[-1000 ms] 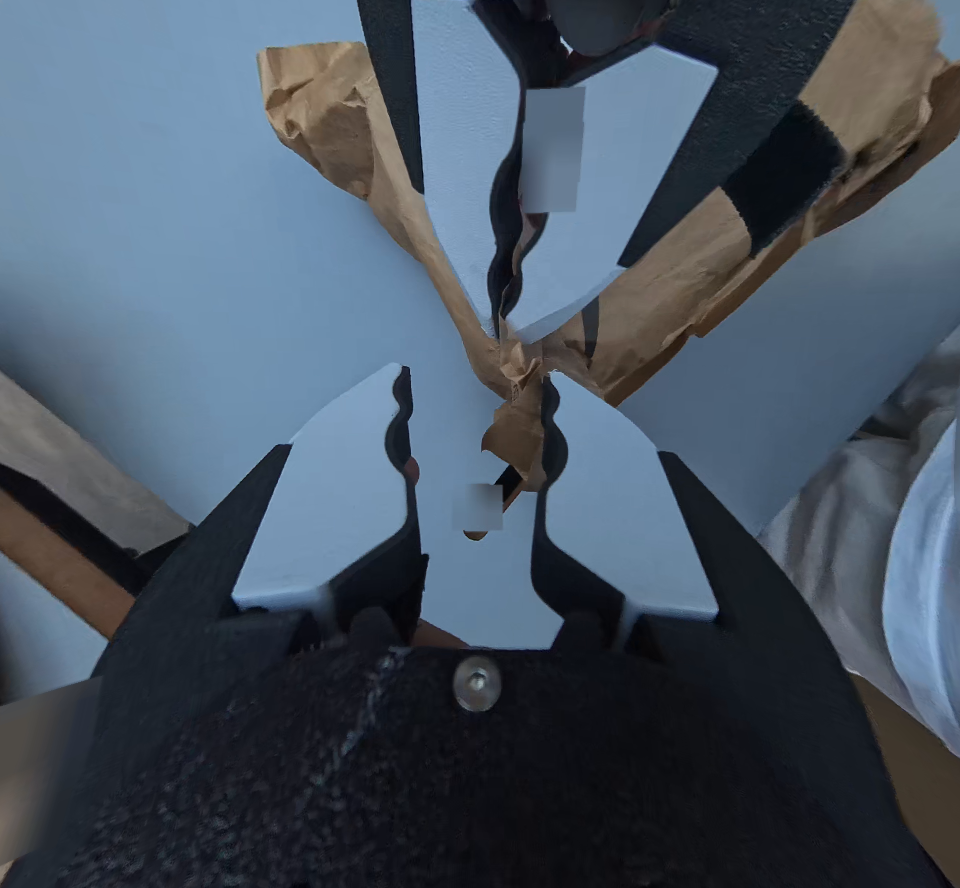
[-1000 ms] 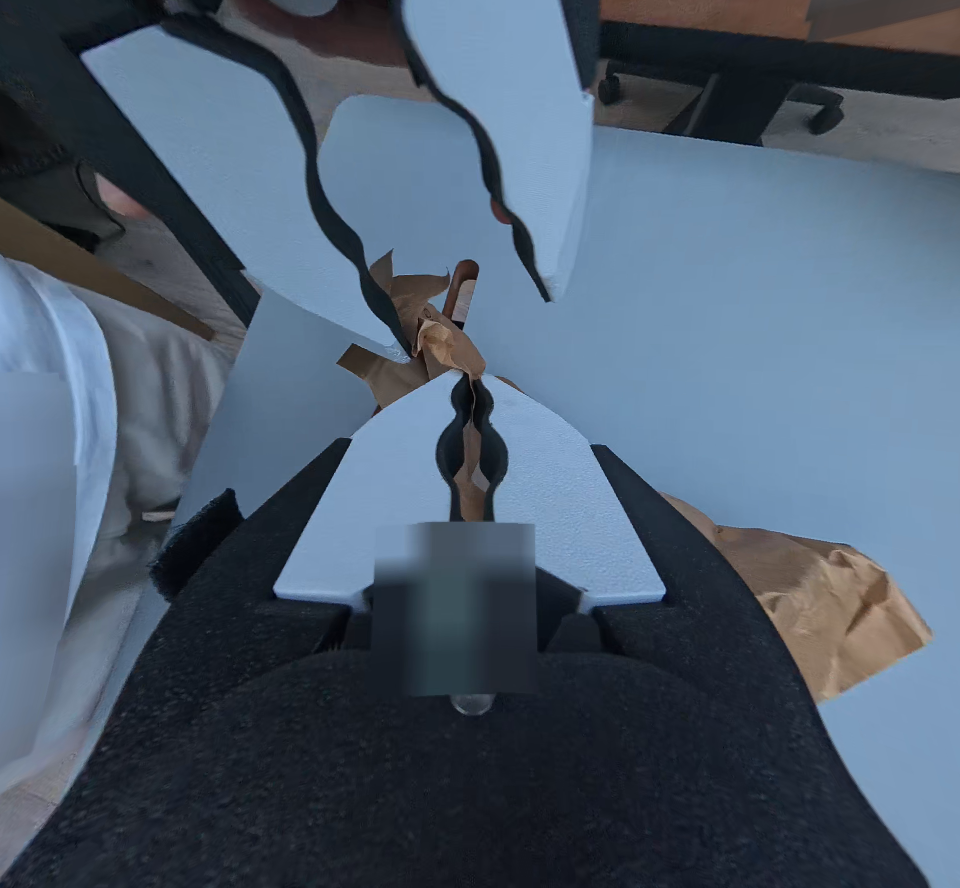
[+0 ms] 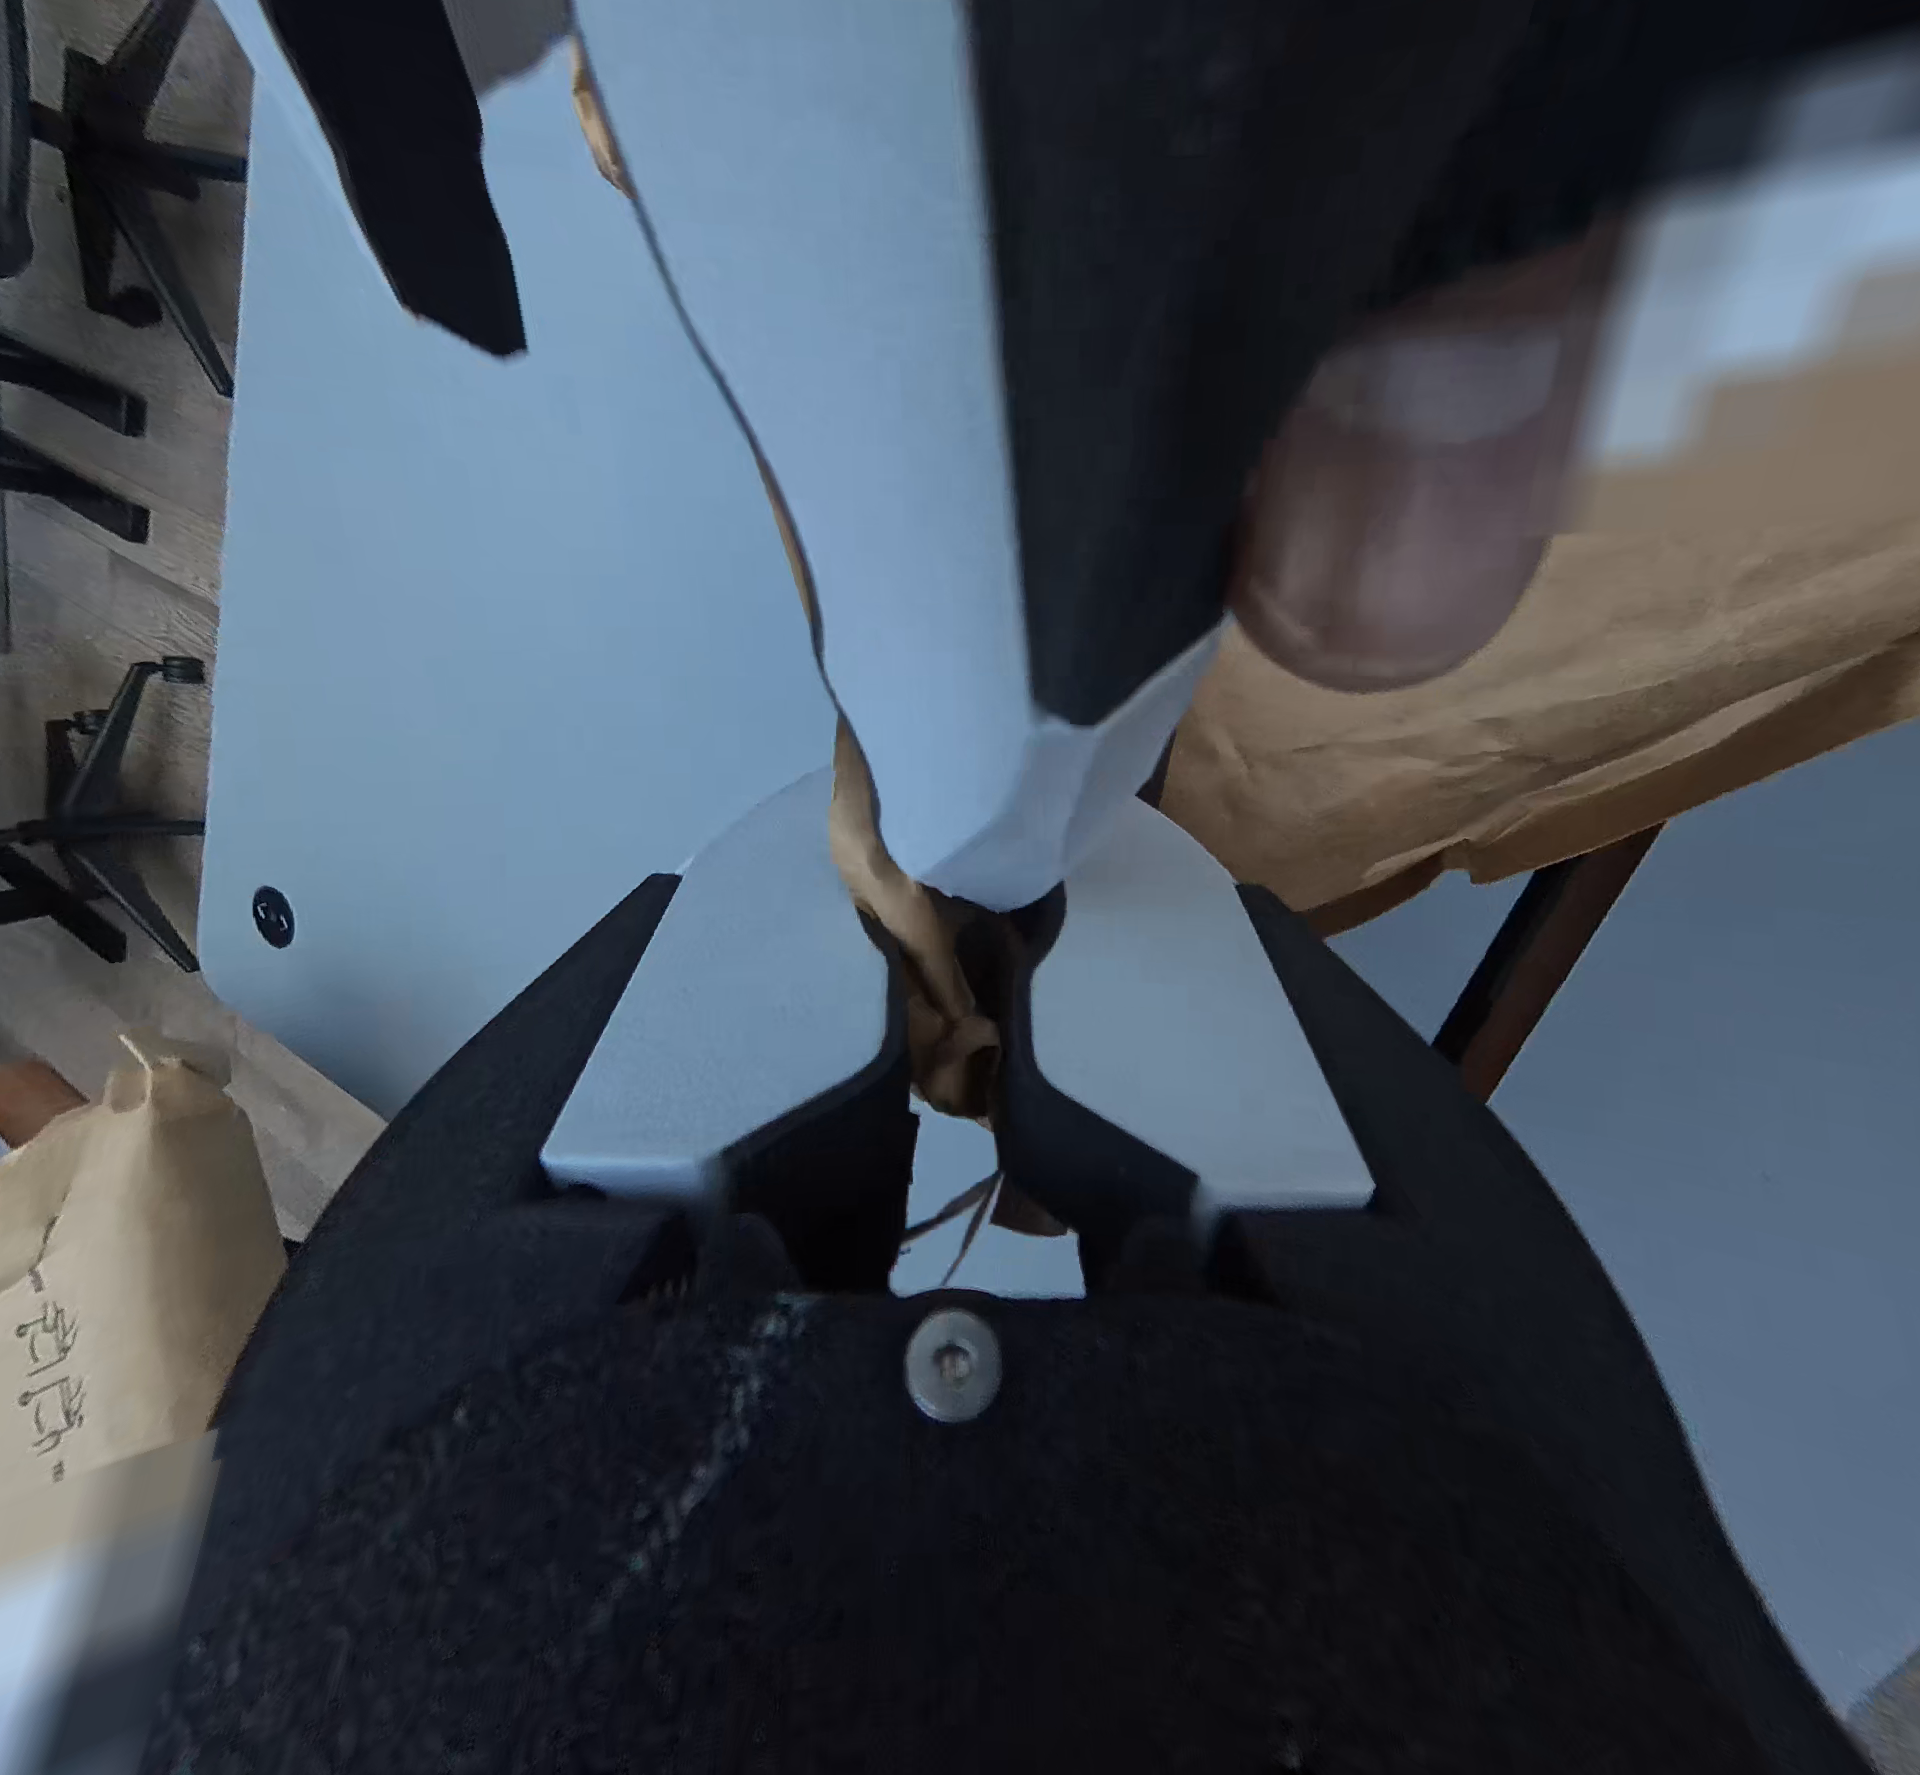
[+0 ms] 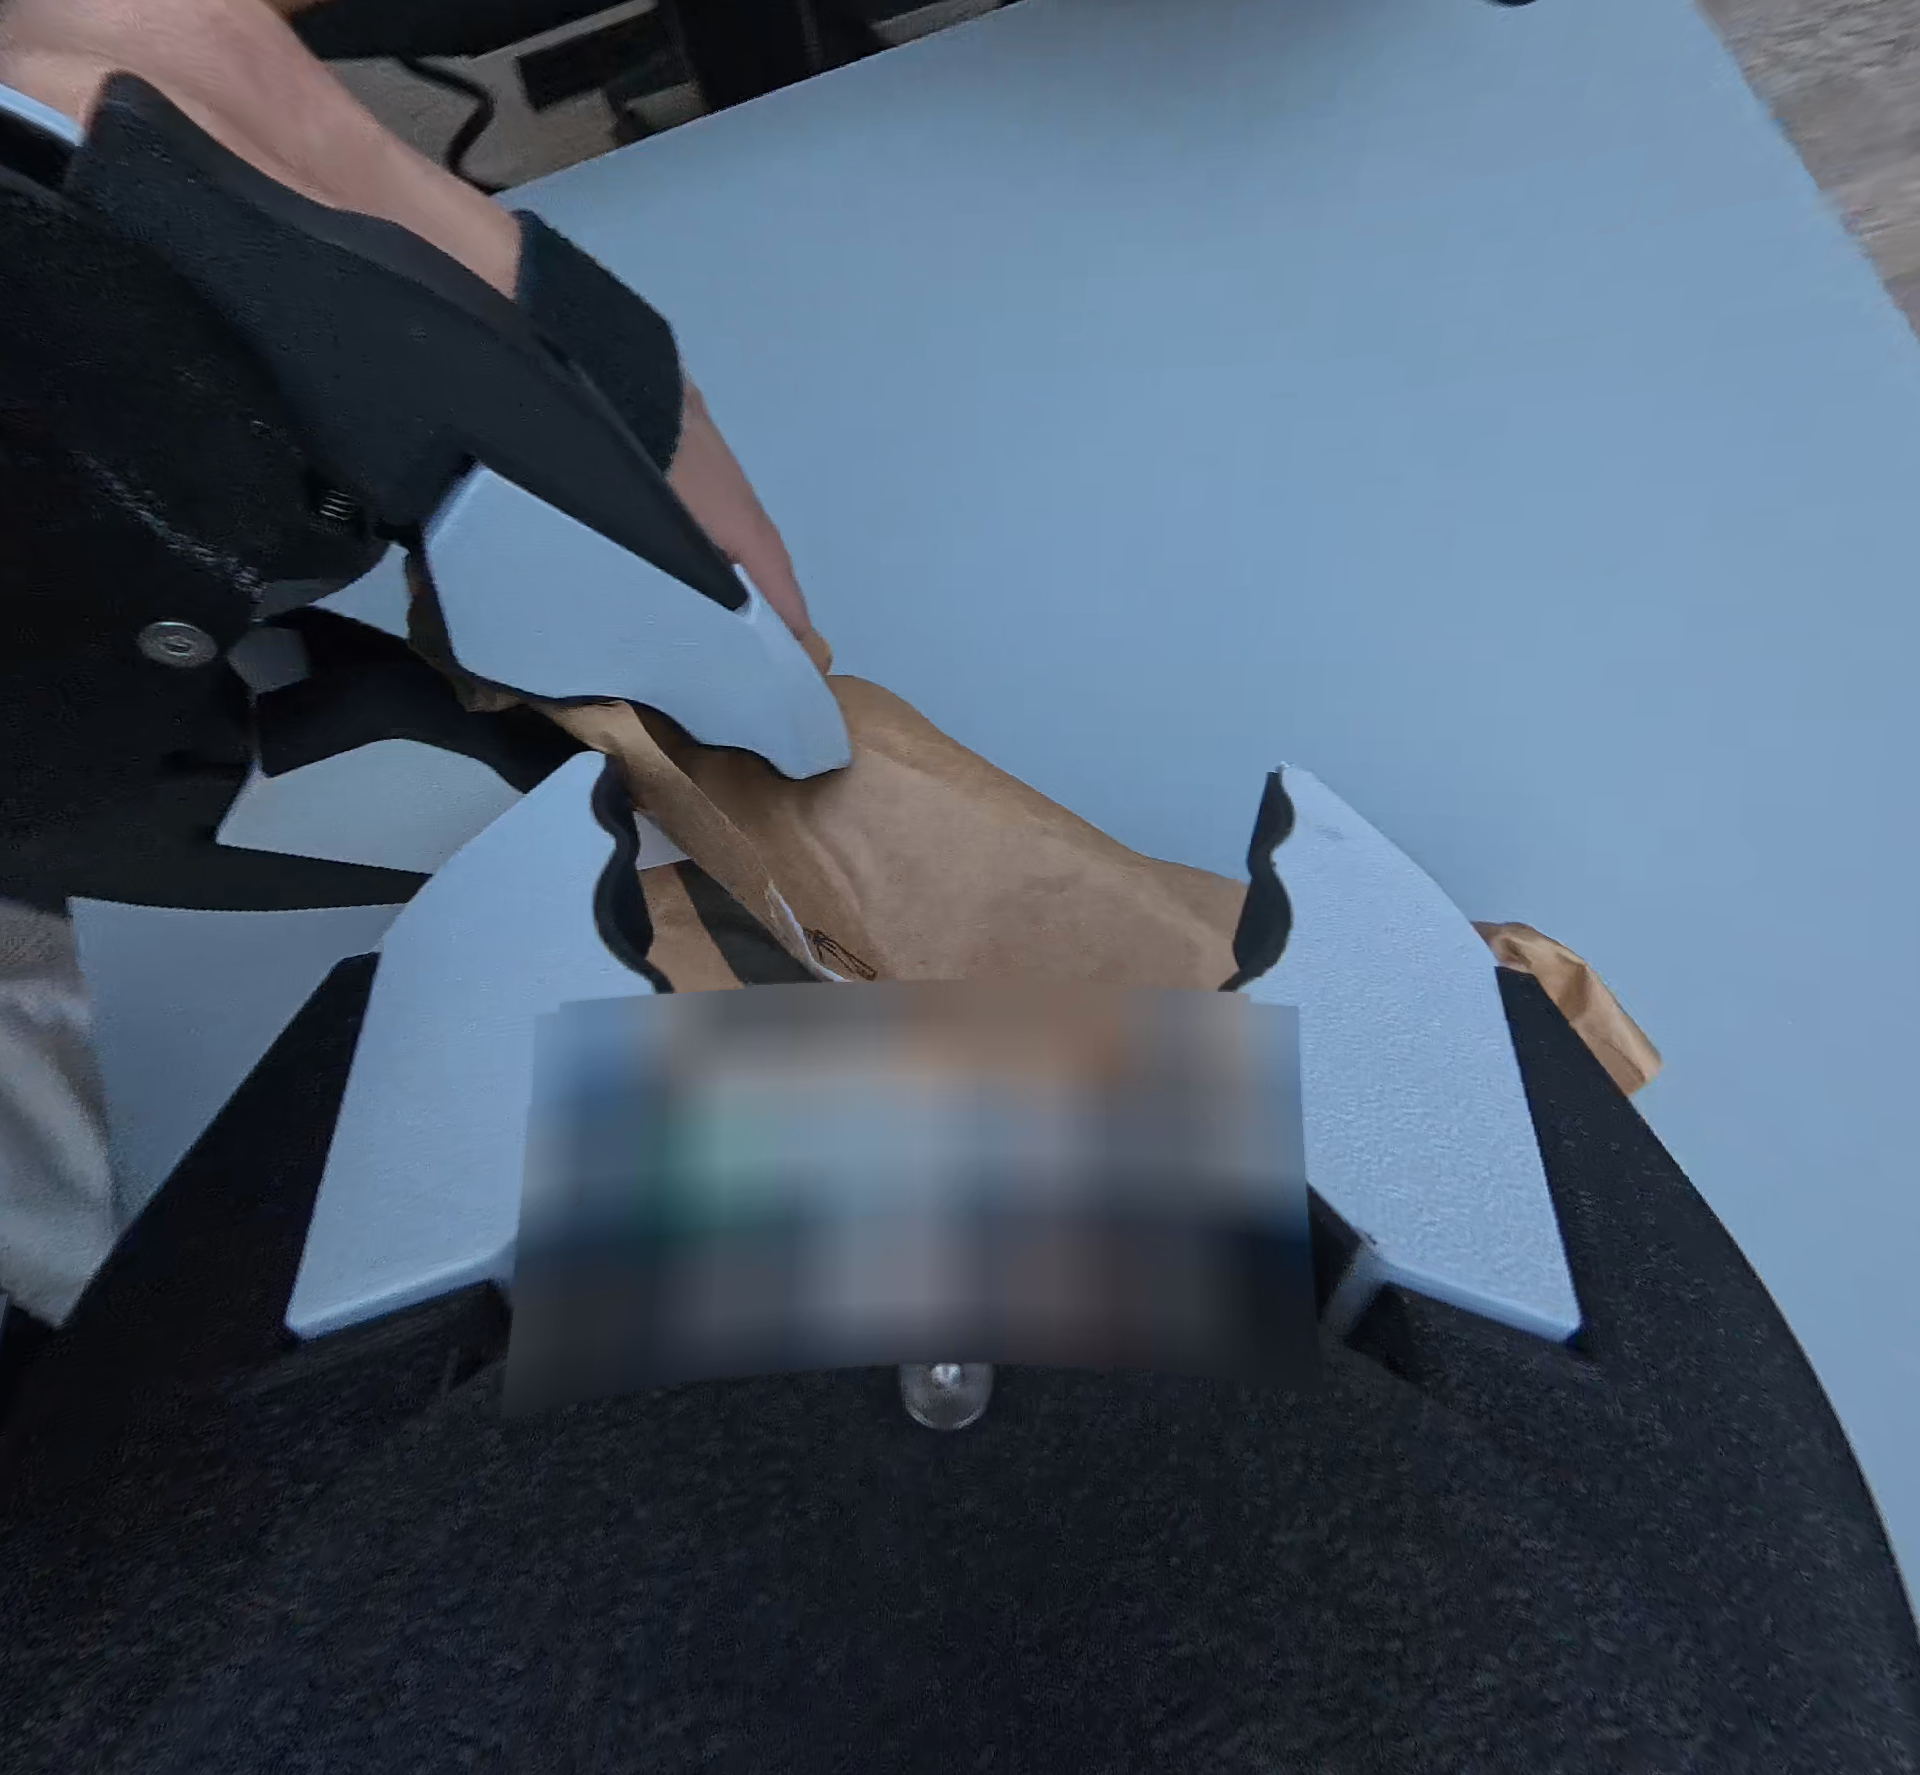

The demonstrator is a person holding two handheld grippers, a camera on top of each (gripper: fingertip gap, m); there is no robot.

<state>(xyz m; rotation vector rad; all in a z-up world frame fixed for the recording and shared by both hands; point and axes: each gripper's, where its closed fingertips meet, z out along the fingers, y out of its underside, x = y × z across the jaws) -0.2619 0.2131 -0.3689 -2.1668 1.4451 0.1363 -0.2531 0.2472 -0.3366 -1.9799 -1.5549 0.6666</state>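
Between the left gripper's (image 3: 961, 1019) pale fingers, a twisted neck of crumpled brown paper bag (image 4: 935, 852) sits clamped. Just beyond, the right gripper (image 4: 935, 884) hangs over the bag's body, jaws wide apart, gripping nothing; one of its fingers (image 3: 831, 375) touches the twist. The bag lies on a pale blue tabletop (image 4: 1299, 354). Risk, as a judgement: thin paper tears at the pinch if pulled hard, or slips free. Contents hidden. Farther left, a second printed paper bag (image 3: 114, 1258) sits at the table's edge, contents unseen.

Paper bag (image 4: 935, 852) on table (image 4: 1299, 437).
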